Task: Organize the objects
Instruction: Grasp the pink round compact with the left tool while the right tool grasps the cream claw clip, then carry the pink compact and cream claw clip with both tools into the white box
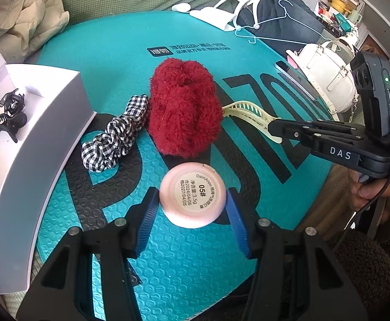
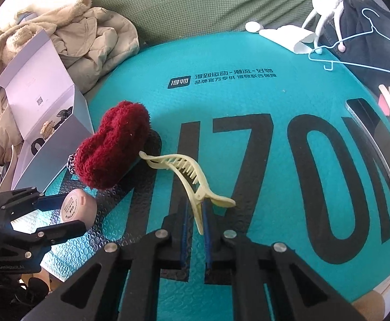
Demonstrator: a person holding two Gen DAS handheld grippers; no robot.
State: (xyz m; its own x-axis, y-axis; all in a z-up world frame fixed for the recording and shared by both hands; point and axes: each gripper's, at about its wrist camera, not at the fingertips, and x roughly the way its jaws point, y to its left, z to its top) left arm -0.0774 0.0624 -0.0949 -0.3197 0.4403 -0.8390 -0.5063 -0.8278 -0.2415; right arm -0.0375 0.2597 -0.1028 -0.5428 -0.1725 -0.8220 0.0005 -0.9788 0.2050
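My left gripper (image 1: 192, 200) is shut on a round pink compact (image 1: 192, 194), label side up, just above the teal mat (image 1: 195, 254); both show at the left of the right wrist view, the compact (image 2: 78, 208) between the fingers. My right gripper (image 2: 195, 208) is shut on the handle of a cream hair claw clip (image 2: 186, 174), also seen in the left wrist view (image 1: 251, 112). A fuzzy red scrunchie (image 1: 185, 109) and a black-and-white checked scrunchie (image 1: 114, 139) lie on the mat beyond the compact.
An open white box (image 1: 31, 144) at the left holds black hair clips (image 1: 7, 117); it shows too in the right wrist view (image 2: 50, 123). A phone (image 2: 374, 144), a white bag (image 1: 326, 77), a blue hanger (image 2: 355, 50) and clothes lie at the right and back.
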